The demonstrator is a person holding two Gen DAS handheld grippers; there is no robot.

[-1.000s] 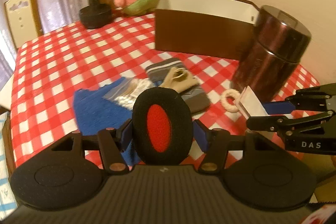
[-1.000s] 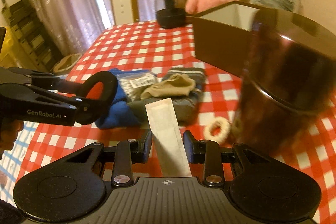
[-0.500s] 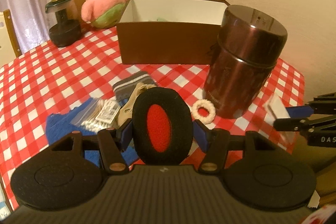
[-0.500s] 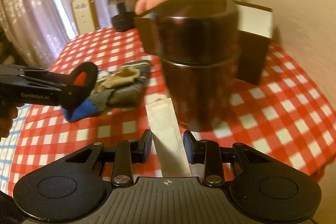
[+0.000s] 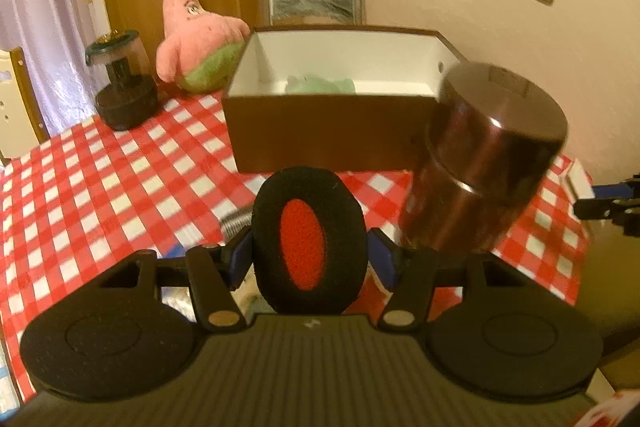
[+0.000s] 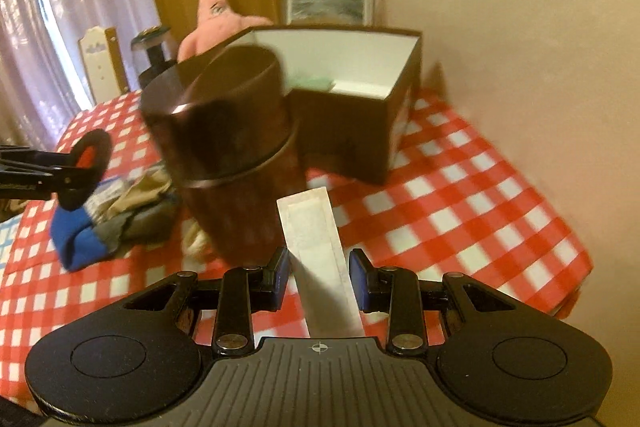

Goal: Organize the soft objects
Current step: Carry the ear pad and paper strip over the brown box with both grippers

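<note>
My left gripper [image 5: 310, 253] is shut on a black ear pad with a red centre [image 5: 308, 243], held upright above the checked table; it also shows in the right wrist view [image 6: 86, 159]. My right gripper [image 6: 320, 273] is shut on a flat white packet [image 6: 316, 247] and holds it above the table, right of the left one. An open brown box with a white inside [image 5: 336, 99] stands ahead with something pale green [image 5: 320, 85] in it. A pile of soft cloths, blue, grey and tan [image 6: 116, 215], lies on the table to the left.
A tall dark brown canister [image 5: 480, 163] [image 6: 232, 147] stands in front of the box's right corner. A white fabric ring [image 6: 196, 241] lies at its foot. A pink starfish plush [image 5: 196, 47] and a dark jar [image 5: 124, 87] stand at the back left. The wall is close on the right.
Both grippers have risen and moved toward the box while still holding the ear pad and the packet. The cloth pile has slid below the left view.
</note>
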